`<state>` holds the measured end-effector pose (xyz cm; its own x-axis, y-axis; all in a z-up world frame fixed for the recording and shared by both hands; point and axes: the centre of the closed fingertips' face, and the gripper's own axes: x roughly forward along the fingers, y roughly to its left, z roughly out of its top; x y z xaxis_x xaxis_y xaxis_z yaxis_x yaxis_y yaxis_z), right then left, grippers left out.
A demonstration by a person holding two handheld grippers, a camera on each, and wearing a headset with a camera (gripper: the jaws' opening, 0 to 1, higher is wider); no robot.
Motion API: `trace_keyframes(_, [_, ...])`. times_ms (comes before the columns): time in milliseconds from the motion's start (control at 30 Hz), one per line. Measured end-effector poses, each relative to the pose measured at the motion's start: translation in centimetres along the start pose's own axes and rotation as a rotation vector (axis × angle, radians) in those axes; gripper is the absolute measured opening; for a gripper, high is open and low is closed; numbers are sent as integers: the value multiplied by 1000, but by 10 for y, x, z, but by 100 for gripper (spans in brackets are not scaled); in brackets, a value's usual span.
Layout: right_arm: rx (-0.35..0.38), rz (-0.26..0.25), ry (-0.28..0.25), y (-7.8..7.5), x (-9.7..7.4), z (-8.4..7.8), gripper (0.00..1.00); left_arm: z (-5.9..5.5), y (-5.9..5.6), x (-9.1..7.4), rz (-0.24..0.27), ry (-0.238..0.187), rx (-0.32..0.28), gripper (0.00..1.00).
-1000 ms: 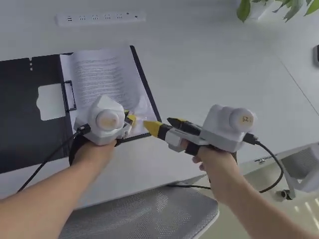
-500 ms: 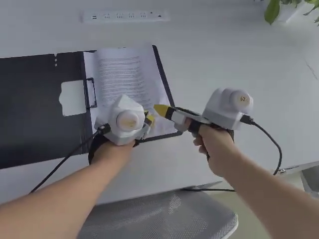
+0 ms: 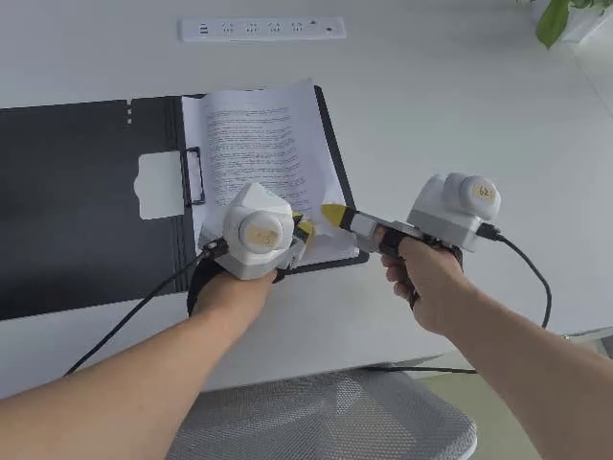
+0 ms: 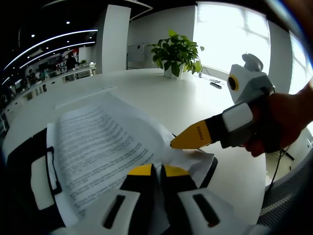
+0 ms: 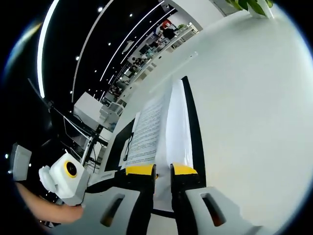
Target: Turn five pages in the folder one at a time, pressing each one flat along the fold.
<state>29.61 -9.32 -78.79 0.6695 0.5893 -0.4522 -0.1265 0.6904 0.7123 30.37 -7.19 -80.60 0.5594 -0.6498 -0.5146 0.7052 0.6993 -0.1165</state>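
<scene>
A black folder point(image 3: 86, 211) is laid open on the white tabletop point(image 3: 460, 105), its dark left cover spread flat. A stack of white printed sheets point(image 3: 259, 144) is carried on its right half. The sheets are held along the fold by a thin black clip point(image 3: 194, 177), and a white card pocket point(image 3: 163, 185) is fixed just left of that clip. The lower right corner of the top sheet is lifted and creased.

The left tongs point(image 3: 302, 230), white-bodied and yellow-tipped, are set on that lower corner. In the left gripper view their jaws are drawn almost together, with only a thin slit left between them. Whether paper is pinched there cannot be told.

The right tongs point(image 3: 335, 213) are brought in from the right, their yellow tips touching the raised corner just beside the left tongs. In the right gripper view their jaws are narrowly parted, and the white edge of the sheet is seen through the gap.

Each tool is gripped from below by a bare hand, and a black cable point(image 3: 124, 321) is trailed from the left one.

A white power strip point(image 3: 261, 28) is laid at the far edge, well apart from the folder. Green leaves of a plant point(image 3: 565, 17) are seen at the far right corner, and a grey mesh chair point(image 3: 326, 422) is tucked under the near edge.
</scene>
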Motion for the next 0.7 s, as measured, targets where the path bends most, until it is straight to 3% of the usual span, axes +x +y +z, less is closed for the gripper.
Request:
trace_keyframes(267, [62,11,1,-1,-3,-2,3,0,0,-1,-6,-12,-34,5])
trace_keyframes(700, [57,6,-27,1,-10,5,0,1,-4,-6,-31,-21,-77,11])
